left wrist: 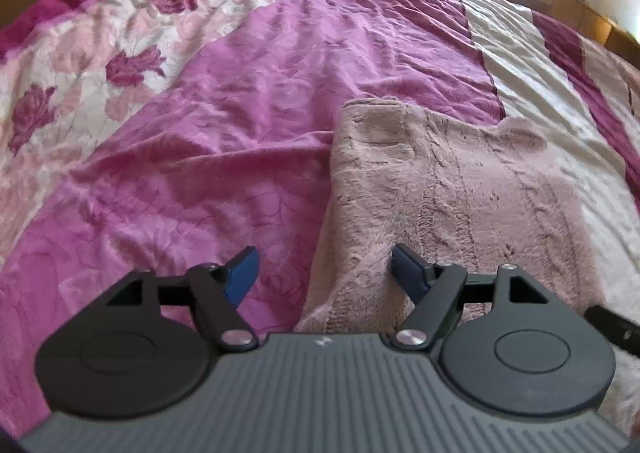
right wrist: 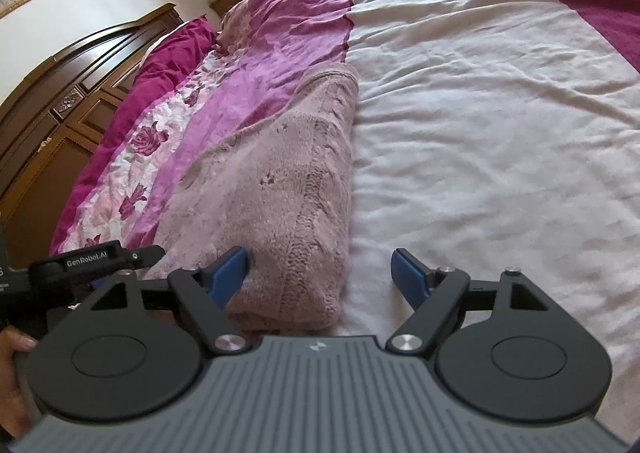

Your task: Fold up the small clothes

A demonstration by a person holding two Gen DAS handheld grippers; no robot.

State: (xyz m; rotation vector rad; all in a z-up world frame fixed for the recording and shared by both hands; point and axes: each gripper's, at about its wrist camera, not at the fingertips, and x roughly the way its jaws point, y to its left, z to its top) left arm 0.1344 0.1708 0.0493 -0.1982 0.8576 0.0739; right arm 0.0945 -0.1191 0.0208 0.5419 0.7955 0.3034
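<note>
Both tools are released. The left tool [left wrist: 324, 273] hangs over the near left edge of the folded pink knit sweater [left wrist: 460, 189], and the right tool [right wrist: 318, 273] straddles its near right edge. Only the right wrist view shows the wooden headboard [right wrist: 80, 65] and the left tool [right wrist: 92, 261] beside it. The sweater lies on the bed [right wrist: 480, 113], across the purple and cream bands, its long axis running away toward the bed's far edge.

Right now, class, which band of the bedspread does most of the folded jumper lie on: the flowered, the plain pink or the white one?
The plain pink band. The jumper lies along its edge beside the white band, well clear of the flowered band.
</note>
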